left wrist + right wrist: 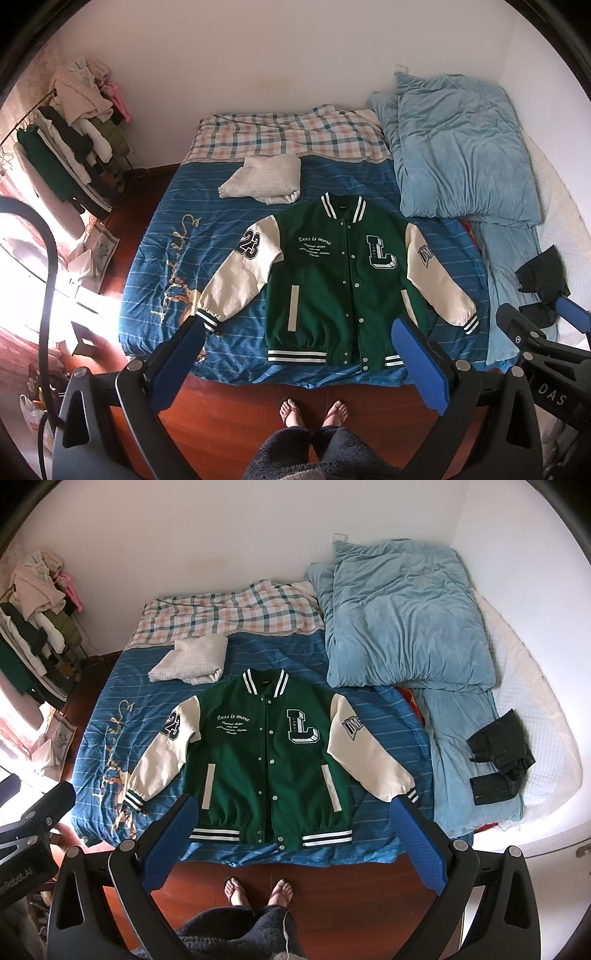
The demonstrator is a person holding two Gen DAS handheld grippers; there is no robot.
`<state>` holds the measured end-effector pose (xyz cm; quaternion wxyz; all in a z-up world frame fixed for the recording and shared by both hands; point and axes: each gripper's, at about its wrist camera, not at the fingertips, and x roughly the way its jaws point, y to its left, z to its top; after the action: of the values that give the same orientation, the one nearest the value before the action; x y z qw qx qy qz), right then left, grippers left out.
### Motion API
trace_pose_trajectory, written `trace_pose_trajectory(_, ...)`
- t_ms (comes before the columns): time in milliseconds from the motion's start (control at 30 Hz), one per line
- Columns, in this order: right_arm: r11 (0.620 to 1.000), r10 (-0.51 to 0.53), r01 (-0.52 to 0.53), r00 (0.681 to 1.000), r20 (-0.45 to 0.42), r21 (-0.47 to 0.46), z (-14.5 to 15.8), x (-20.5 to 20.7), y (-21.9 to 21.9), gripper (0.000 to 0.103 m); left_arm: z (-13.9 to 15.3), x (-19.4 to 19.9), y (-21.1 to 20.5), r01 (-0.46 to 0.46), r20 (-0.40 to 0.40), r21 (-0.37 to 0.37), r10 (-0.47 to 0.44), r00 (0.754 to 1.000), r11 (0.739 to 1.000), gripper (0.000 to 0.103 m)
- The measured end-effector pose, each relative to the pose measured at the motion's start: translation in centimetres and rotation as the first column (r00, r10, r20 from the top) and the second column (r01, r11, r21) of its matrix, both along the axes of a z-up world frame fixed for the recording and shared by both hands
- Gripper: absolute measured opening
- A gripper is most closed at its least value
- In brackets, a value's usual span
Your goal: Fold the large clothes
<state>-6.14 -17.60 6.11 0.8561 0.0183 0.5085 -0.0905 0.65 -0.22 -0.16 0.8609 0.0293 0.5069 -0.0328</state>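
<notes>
A green varsity jacket (pixel 325 291) (pixel 266 764) with cream sleeves lies flat and face up on the blue striped bed, snapped shut, collar towards the wall, both sleeves spread out and down. My left gripper (pixel 299 328) hangs open high above the jacket's hem with nothing between its blue pads. My right gripper (pixel 295 806) is open too, likewise held well above the hem and empty. The right gripper's black frame (pixel 532 343) shows at the right of the left wrist view.
A folded white knit (pixel 262 179) lies beyond the collar. A light blue duvet (pixel 458 151) is heaped on the bed's right side, with dark folded garments (pixel 498 753) near it. A clothes rack (pixel 70 147) stands at left. A person's feet (pixel 314 411) stand on the wooden floor.
</notes>
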Motion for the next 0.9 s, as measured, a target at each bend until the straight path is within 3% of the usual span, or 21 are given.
trace_pose_trajectory(900,1.000,0.018,-0.018,1.000,0.001,-0.004,0.1,0.8,0.9,0.103,0.1,0.5,-0.9,-0.005,0.010,0.002,0.005,1.000,1.000,0.103)
